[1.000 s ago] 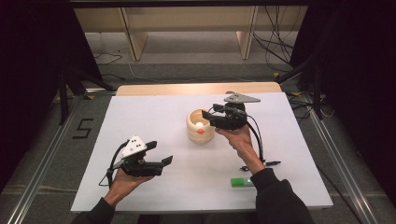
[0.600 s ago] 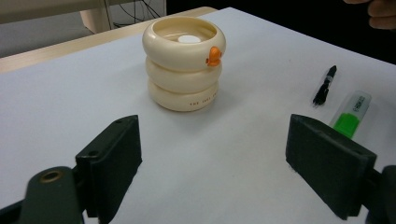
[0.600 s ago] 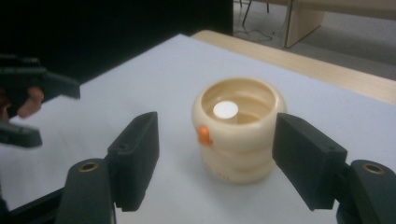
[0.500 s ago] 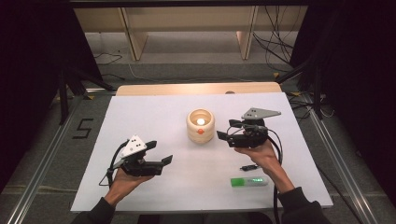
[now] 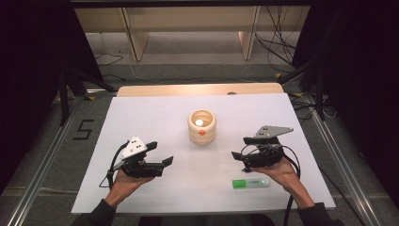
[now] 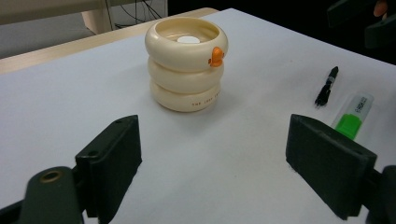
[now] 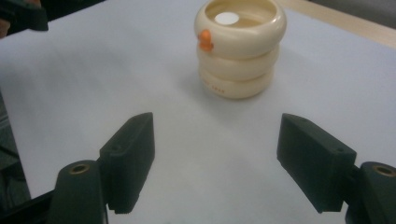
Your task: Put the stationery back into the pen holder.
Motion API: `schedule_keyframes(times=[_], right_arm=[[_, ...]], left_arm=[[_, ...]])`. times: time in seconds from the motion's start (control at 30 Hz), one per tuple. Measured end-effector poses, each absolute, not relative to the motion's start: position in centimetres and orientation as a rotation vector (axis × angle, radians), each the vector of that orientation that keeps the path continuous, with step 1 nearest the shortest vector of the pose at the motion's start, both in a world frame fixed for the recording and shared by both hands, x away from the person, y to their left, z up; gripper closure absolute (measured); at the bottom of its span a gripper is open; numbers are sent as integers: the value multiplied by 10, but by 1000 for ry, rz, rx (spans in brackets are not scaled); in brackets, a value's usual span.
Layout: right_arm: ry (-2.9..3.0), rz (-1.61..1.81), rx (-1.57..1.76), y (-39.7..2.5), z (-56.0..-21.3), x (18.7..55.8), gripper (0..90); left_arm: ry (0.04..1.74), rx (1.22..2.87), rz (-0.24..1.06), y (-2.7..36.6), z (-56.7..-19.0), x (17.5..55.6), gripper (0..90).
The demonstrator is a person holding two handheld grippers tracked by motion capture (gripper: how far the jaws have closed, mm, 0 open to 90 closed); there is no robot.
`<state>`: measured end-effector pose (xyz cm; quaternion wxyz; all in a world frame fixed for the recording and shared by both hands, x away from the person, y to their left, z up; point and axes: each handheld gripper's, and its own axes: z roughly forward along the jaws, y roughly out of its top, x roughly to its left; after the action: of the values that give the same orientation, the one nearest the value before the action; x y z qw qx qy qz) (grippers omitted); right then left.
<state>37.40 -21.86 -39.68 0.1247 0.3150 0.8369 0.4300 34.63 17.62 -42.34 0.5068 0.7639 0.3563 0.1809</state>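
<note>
Both grippers are held spread and empty over the white table (image 5: 155,117).

A black pen (image 6: 327,86) beside the green highlighter (image 5: 251,182) is seen from the left gripper (image 6: 212,163); the right gripper (image 7: 215,161) faces the cream ringed holder (image 5: 202,126), its printed line unreadable.

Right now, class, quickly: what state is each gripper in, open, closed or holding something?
Left gripper: open, holding nothing, jaws wide apart above the white table sheet.
Right gripper: open, holding nothing, facing the cream ringed pot.
</note>
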Motion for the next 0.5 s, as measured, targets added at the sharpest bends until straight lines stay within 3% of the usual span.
schedule_keyframes(times=[0.5], right_arm=[[2594,1106,844,-220,-409,357,259]], left_arm=[[853,1842,432,176,-424,346,174]])
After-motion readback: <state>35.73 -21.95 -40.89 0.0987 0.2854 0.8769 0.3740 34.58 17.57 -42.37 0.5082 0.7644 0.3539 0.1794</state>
